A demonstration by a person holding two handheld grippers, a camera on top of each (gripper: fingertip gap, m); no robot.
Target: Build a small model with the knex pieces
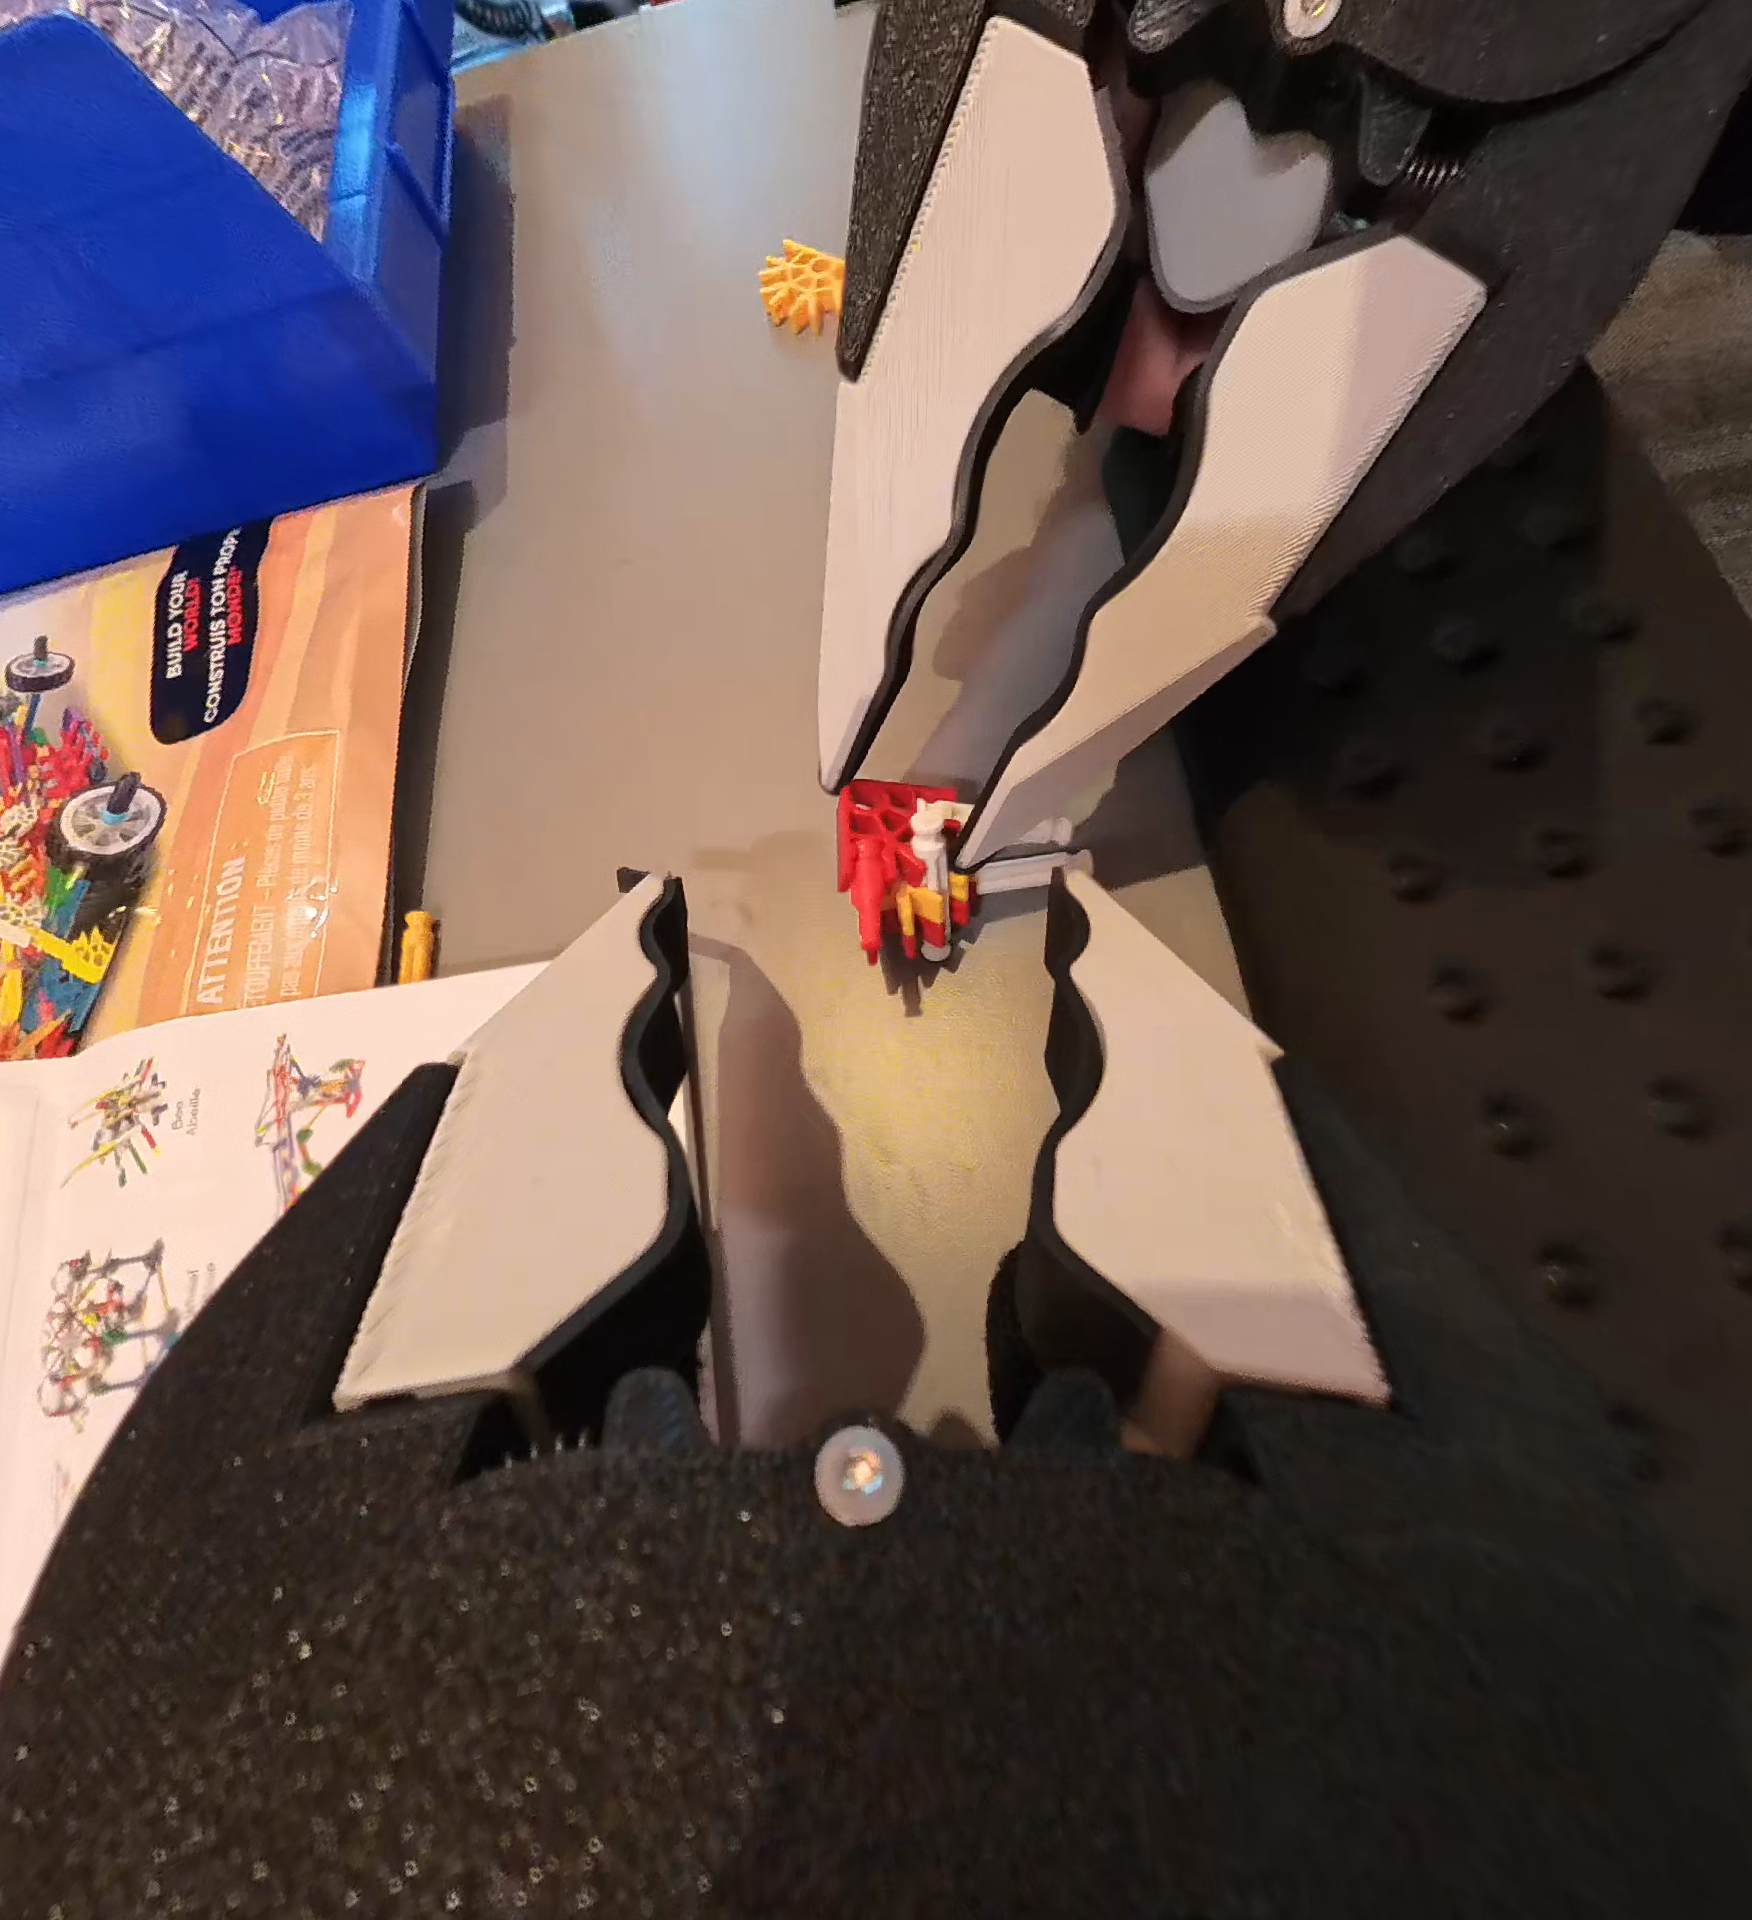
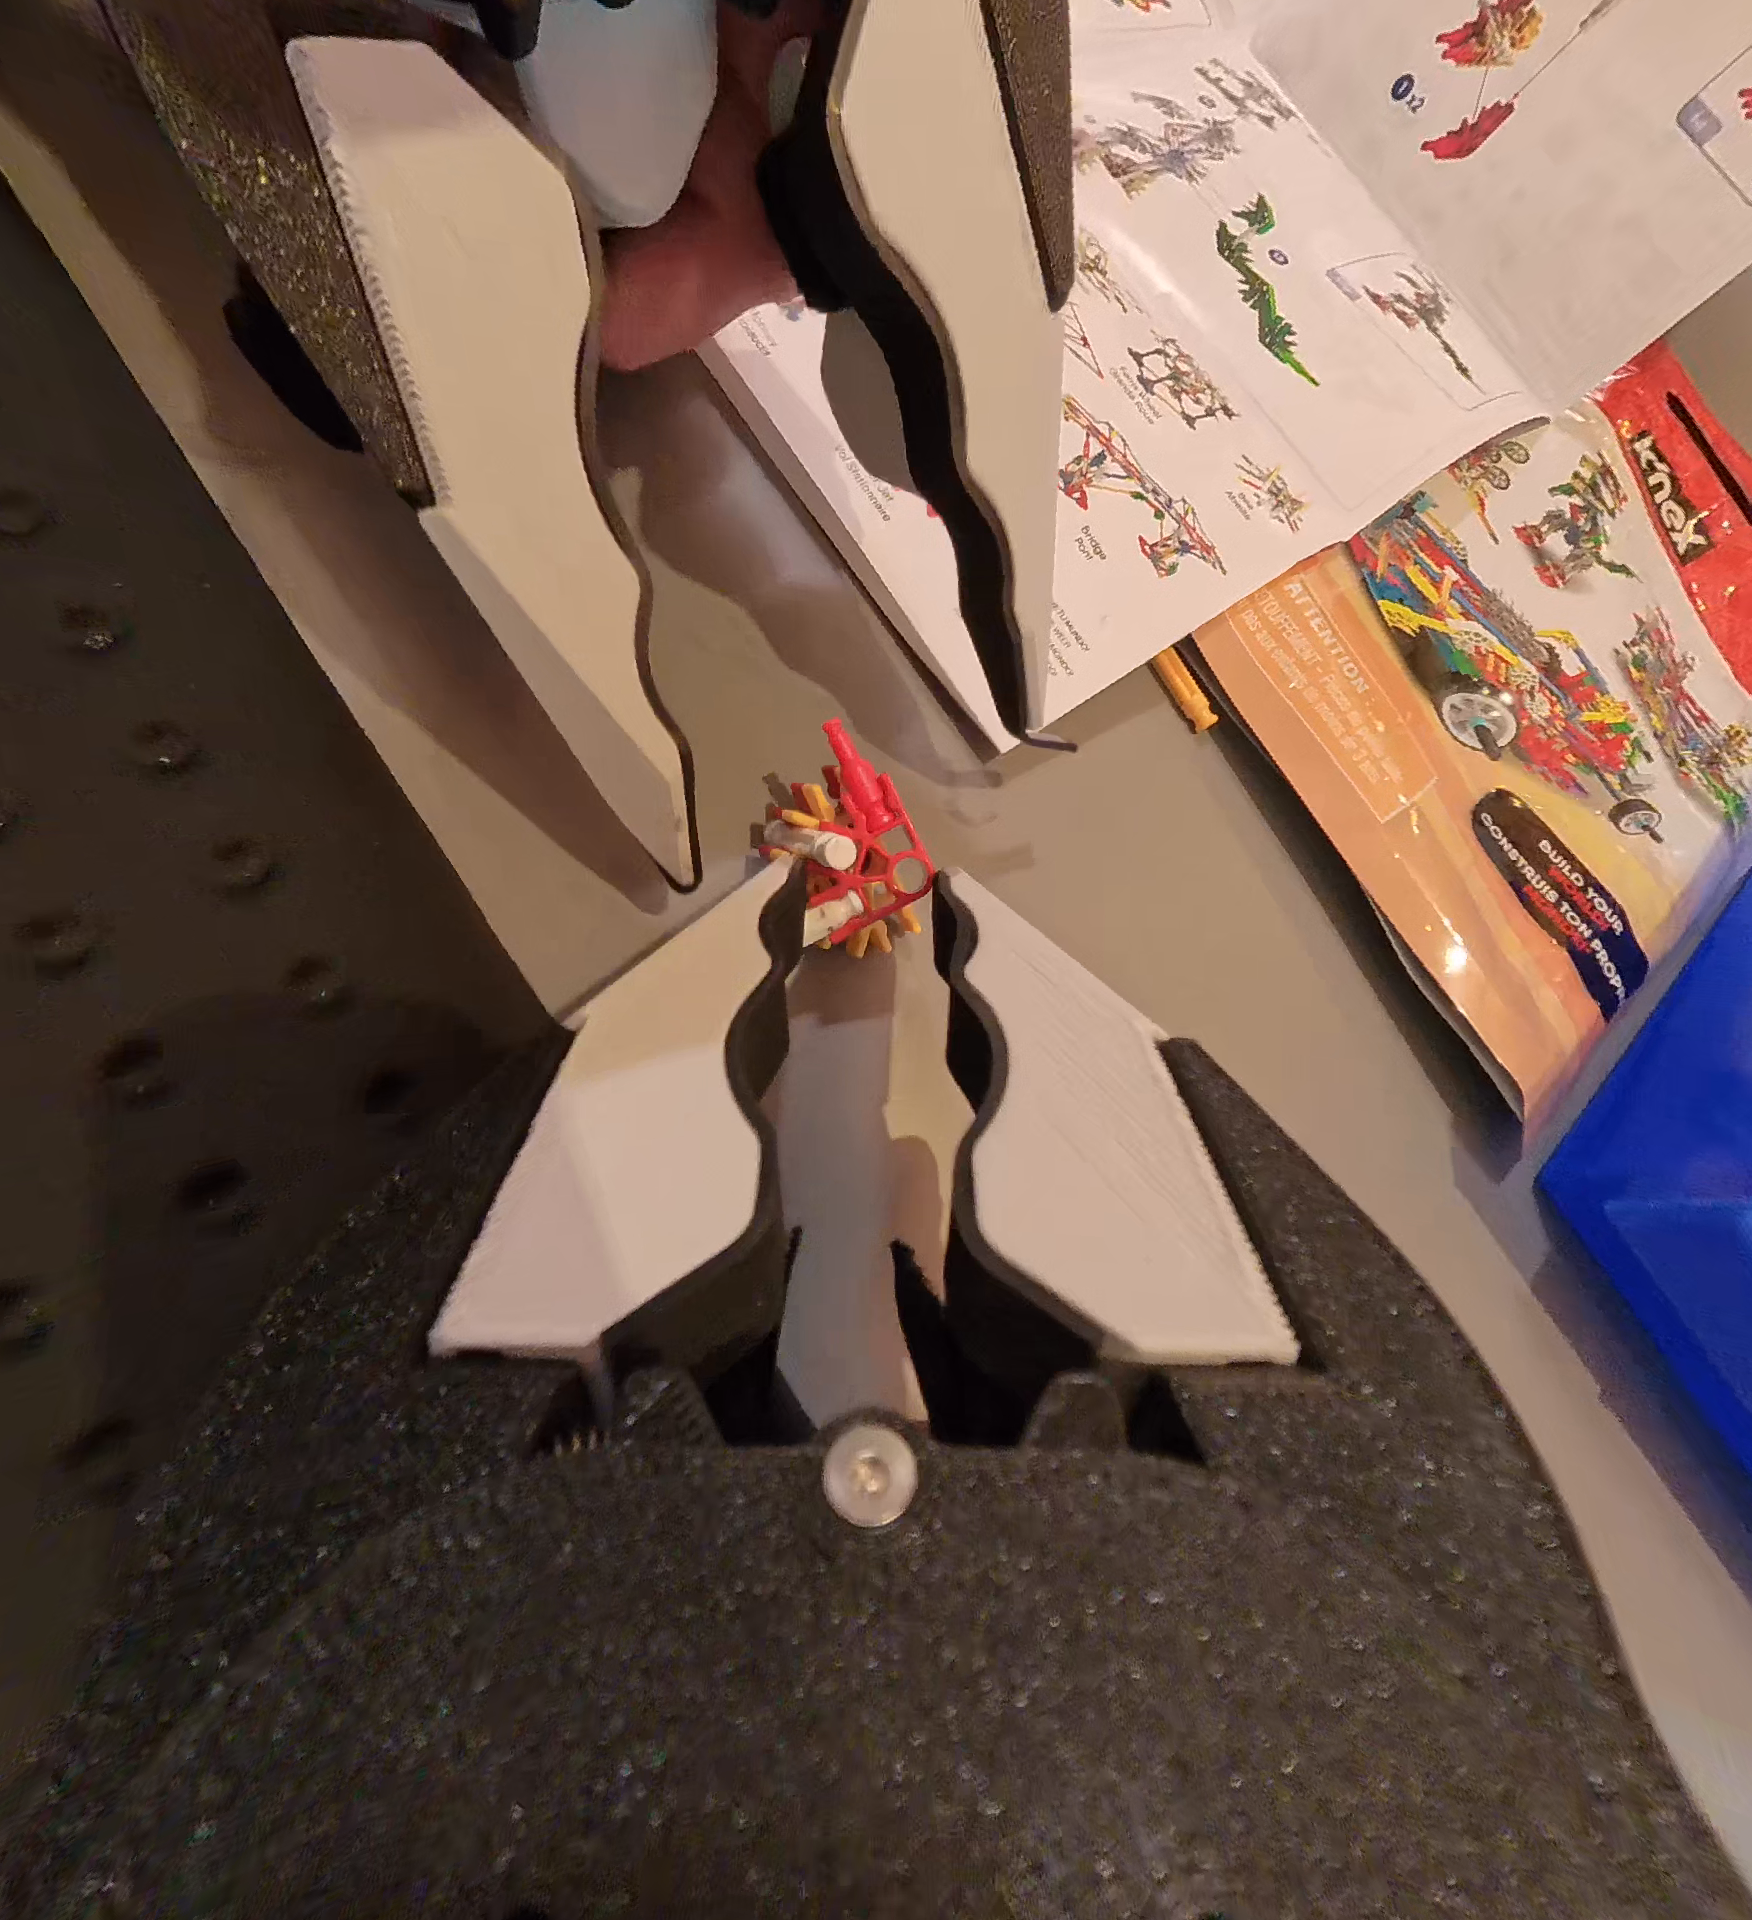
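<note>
A small toy assembly (image 1: 898,868) of red and yellow connectors and white rods sits between both grippers over the grey table (image 1: 623,623). My right gripper (image 1: 903,821) reaches in from the top of the left wrist view, and its fingertips pinch the assembly. In the right wrist view the assembly (image 2: 856,852) sits at the tips of that gripper (image 2: 864,878). My left gripper (image 1: 861,883) is open wide and empty, with its tips just short of the assembly. It also shows in the right wrist view (image 2: 851,800), with one tip on each side of the piece.
A blue bin (image 1: 124,312) stands at the left, with a printed toy bag (image 1: 176,779) and an instruction sheet (image 1: 124,1195) beside it. A yellow snowflake connector (image 1: 799,286) and a yellow rod (image 1: 415,945) lie loose. A black perforated board (image 1: 1526,1039) borders the table. My two grippers' fingertips are within a few centimetres of each other.
</note>
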